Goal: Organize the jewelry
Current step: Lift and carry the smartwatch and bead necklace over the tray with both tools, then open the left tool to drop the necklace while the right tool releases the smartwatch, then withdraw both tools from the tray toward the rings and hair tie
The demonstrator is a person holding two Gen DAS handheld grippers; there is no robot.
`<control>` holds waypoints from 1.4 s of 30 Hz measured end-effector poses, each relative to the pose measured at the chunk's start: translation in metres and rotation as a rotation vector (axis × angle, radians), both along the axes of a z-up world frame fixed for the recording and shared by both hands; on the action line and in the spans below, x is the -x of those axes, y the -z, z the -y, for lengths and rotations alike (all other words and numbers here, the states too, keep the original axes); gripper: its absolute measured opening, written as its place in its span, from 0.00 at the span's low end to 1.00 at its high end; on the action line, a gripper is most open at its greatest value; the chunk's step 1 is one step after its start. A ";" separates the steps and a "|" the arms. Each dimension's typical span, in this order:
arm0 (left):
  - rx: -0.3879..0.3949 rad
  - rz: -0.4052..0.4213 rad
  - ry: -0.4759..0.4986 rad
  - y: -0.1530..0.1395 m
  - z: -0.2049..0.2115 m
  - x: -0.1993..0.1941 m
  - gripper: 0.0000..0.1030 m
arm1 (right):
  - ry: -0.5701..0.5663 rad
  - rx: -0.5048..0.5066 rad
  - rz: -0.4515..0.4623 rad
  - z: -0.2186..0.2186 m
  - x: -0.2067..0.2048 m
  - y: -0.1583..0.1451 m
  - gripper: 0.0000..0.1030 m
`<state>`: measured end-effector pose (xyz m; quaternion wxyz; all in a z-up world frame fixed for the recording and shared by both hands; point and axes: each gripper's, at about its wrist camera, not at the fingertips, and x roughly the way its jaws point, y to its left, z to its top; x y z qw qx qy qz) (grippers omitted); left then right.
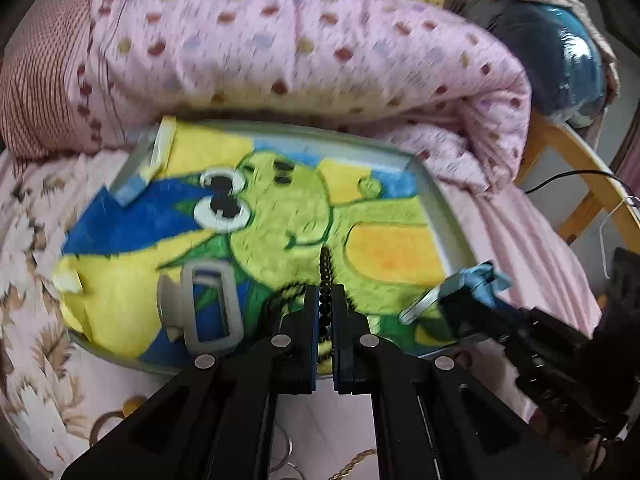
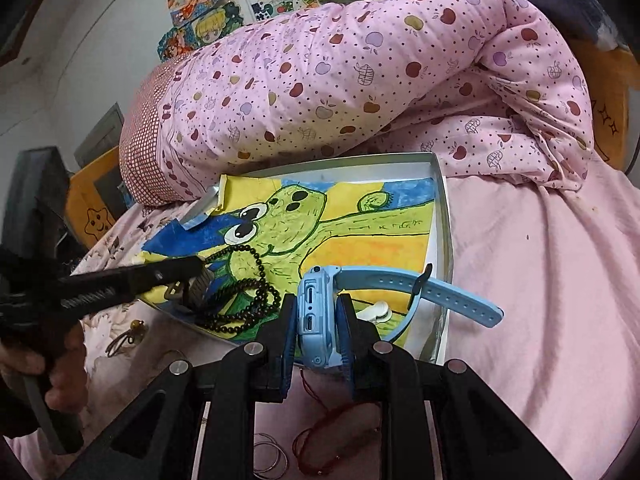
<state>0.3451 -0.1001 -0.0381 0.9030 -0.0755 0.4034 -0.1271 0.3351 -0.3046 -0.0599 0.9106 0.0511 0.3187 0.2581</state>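
A: Beads first. Left gripper (image 1: pixel 325 308) is clamped on the dark bead strand (image 1: pixel 325 276), w/ most of it already pooled on the frog drawing (image 1: pixel 280 208) inside the tray (image 1: pixel 436 200). Looks like the drop-off step.

B: And the right gripper (image 2: pixel 318 320)?

A: Pinched tight on the blue kids' watch (image 2: pixel 316 316), body upright btwn the pads, strap (image 2: pixel 452 294) sticking out to the right over the tray's near rim. Watch isn't down yet, it hangs just above the edge.

B: So next?

A: Prob. left lets go of the strand so the rest falls in, clear of the grey buckle piece (image 1: pixel 210 304) beside it. Right then needs to go fwd over the rim, lower, spread its fingers.

B: Anything left outside?

A: Yep, thin rings (image 2: pixel 272 456) and a red cord (image 2: pixel 320 444) on the pink sheet (image 2: pixel 540 280), near side of the tray. Those come after, I'd guess.
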 end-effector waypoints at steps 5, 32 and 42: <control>-0.004 -0.012 -0.017 0.004 -0.005 0.005 0.03 | -0.017 0.006 0.004 -0.003 0.000 -0.001 0.30; -0.023 0.262 -0.224 -0.070 -0.062 0.111 0.98 | 0.084 -0.052 0.310 0.001 0.073 -0.078 1.00; -0.064 0.258 -0.254 -0.061 -0.101 0.160 0.98 | 0.072 -0.010 0.308 -0.007 0.128 -0.078 1.00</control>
